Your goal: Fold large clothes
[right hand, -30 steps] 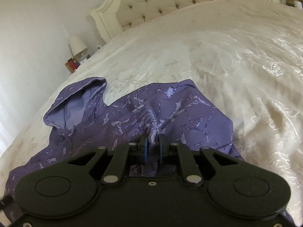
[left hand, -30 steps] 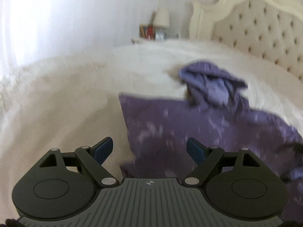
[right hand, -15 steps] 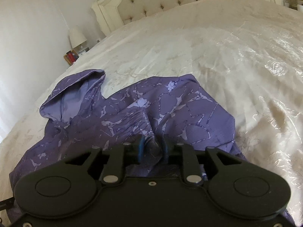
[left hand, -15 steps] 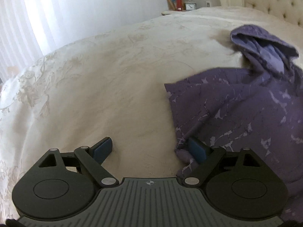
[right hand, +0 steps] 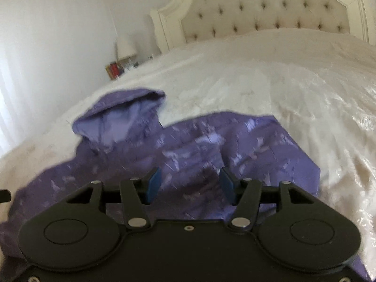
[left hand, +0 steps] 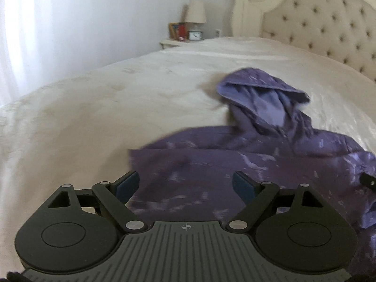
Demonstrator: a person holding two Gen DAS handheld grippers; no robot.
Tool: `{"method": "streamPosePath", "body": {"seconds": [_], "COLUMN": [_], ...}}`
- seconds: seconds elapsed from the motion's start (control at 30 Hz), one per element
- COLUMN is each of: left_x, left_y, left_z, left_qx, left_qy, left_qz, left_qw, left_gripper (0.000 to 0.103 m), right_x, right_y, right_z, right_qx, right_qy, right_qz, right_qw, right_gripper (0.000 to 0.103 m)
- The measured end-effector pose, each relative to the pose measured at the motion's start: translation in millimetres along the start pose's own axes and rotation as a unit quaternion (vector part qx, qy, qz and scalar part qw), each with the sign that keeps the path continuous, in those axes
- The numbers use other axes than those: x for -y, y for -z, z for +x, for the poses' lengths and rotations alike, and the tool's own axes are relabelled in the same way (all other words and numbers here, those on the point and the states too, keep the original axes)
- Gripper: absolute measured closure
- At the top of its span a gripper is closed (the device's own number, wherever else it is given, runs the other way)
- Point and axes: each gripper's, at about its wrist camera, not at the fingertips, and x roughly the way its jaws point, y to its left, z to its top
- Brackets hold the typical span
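Note:
A purple hooded jacket with pale streaks lies on the cream bedspread, its hood toward the headboard. It also shows in the right wrist view, hood at the left. My left gripper is open and empty, just above the jacket's near left part. My right gripper is open and empty over the middle of the jacket. A bit of the right gripper shows at the right edge of the left wrist view.
A tufted cream headboard stands at the far end of the bed. A nightstand with a lamp, a clock and books is at the bed's far left. White curtains hang on the left. The bedspread stretches wide to the right of the jacket.
My right gripper has opened and let go of the jacket fabric it was pinching. My left gripper stays open and has swung back over the jacket's left part.

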Motion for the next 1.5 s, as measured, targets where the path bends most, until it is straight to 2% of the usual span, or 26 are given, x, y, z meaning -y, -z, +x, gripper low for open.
{"method": "streamPosePath", "body": {"seconds": [0.1, 0.2, 0.43, 0.57, 0.63, 0.8, 0.87, 0.93, 1.03, 1.17, 1.3, 1.43, 1.5], "left_x": [9.3, 13.0, 14.4, 21.3, 23.2, 20.8, 22.3, 22.7, 22.1, 22.1, 19.3, 16.8, 15.4], "left_y": [7.0, 19.8, 43.3, 44.9, 43.2, 42.6, 43.3, 44.0, 45.4, 46.7, 47.7, 48.3, 48.8], "left_z": [23.8, 50.4, 61.0, 68.2, 70.3, 70.7, 70.6, 71.0, 71.0, 71.4, 71.6, 73.1, 73.1], "left_qx": [-0.005, -0.018, 0.011, 0.010, 0.007, 0.007, 0.010, 0.012, 0.015, 0.018, 0.020, 0.020, 0.020], "left_qy": [0.013, -0.001, -0.010, -0.018, -0.019, -0.012, -0.015, -0.016, -0.014, -0.014, -0.009, -0.004, -0.001], "left_qz": [-0.021, -0.049, -0.036, -0.019, -0.015, -0.019, -0.017, -0.016, -0.018, -0.020, -0.026, -0.033, -0.036], "left_qw": [0.9997, 0.9986, 0.9992, 0.9996, 0.9997, 0.9997, 0.9997, 0.9997, 0.9996, 0.9995, 0.9994, 0.9992, 0.9992], "left_gripper": [0.016, 0.016, 0.007, 0.000, 0.000, 0.000, 0.000, 0.000, 0.000, 0.000, 0.000, 0.000, 0.000], "right_x": [6.3, 7.4, 7.7, 14.2, 10.0, 3.5, -1.6, -11.7, -30.7, -55.2, -72.6, -80.6, -80.9], "right_y": [3.9, 8.8, 12.8, -4.1, -19.6, -69.6, -95.1, -116.7, -143.8, -166.8, -167.7, -150.2, -135.2], "right_z": [9.5, 18.2, 20.4, 1.6, -10.9, -13.2, 5.0, 28.3, 69.2, 126.3, 165.4, 198.6, 219.8], "right_qx": [-0.016, -0.031, -0.039, -0.014, -0.001, -0.010, -0.003, 0.008, 0.019, 0.009, 0.023, 0.032, 0.018], "right_qy": [0.022, 0.045, 0.048, 0.016, -0.006, -0.101, -0.132, -0.146, -0.153, -0.147, -0.132, -0.117, -0.103], "right_qz": [0.000, -0.009, -0.011, 0.029, 0.021, 0.041, 0.048, 0.034, 0.010, -0.007, -0.027, -0.044, -0.050], "right_qw": [1.000, 0.998, 0.998, 0.999, 1.000, 0.994, 0.990, 0.989, 0.988, 0.989, 0.991, 0.992, 0.993], "right_gripper": [0.043, 0.043, 0.042, 0.041, 0.041, 0.041, 0.041, 0.041, 0.041, 0.041, 0.042, 0.049, 0.050]}}
